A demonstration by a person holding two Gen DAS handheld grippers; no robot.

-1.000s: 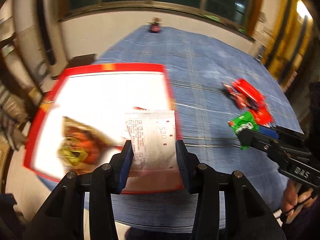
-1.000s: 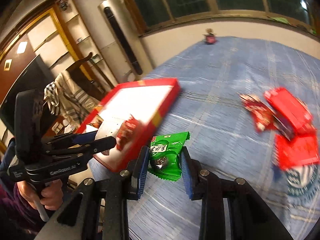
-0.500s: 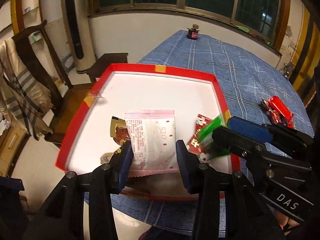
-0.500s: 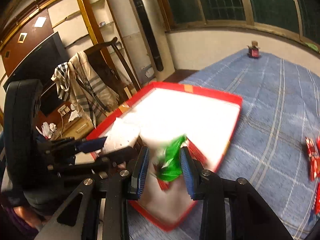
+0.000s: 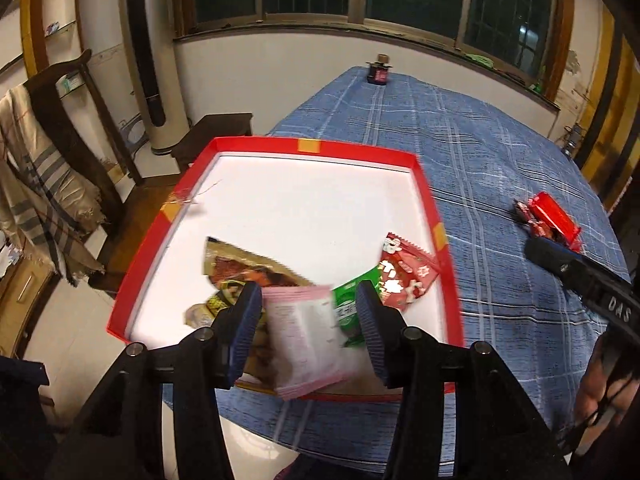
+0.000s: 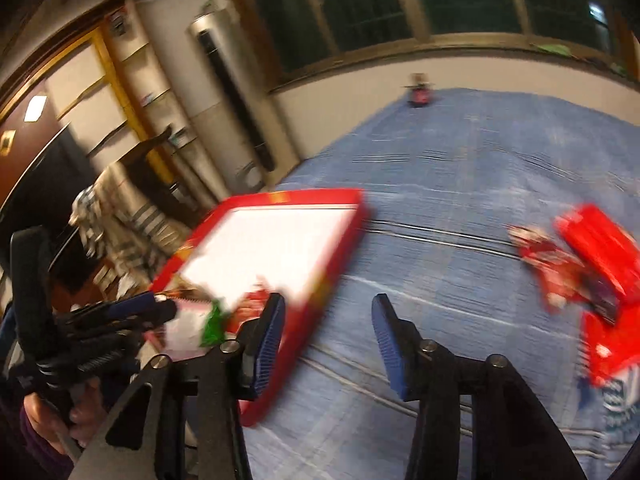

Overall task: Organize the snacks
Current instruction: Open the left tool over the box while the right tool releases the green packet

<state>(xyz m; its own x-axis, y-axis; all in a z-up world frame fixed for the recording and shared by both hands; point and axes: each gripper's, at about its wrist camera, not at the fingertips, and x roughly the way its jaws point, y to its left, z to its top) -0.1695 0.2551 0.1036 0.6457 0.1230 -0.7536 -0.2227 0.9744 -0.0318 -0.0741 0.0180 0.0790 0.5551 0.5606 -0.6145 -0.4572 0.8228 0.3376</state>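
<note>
Nearest to me, the left tool (image 5: 308, 324) hangs over the near edge of the red tray (image 5: 312, 146), its jaws having just been opening; the pink packet (image 5: 306, 344) sits blurred between them, touching neither pad that I can see, so I take it as let go and dropping into the tray, which is where the snacks are being gathered. Just beyond it in the tray lie a green packet (image 5: 347, 308), a red patterned packet (image 5: 404, 274) to its right and a brown-and-gold packet (image 5: 240, 266) to the left, all crowded at the near end, likely because that is the easiest reach. The right tool (image 6: 328, 336) has also just been opening its jaws, and they stand spread with nothing between them, only blue cloth showing through the gap; it is beside the tray's right edge and points out over the worktop (image 6: 460, 184), seemingly turning toward the next pick. Further right on the cloth, well apart from the tray, a small heap of red packets (image 6: 592, 256) waits to be collected. At the far end of the worktop stands a small dark object (image 5: 378, 72), too small to make out.
</note>
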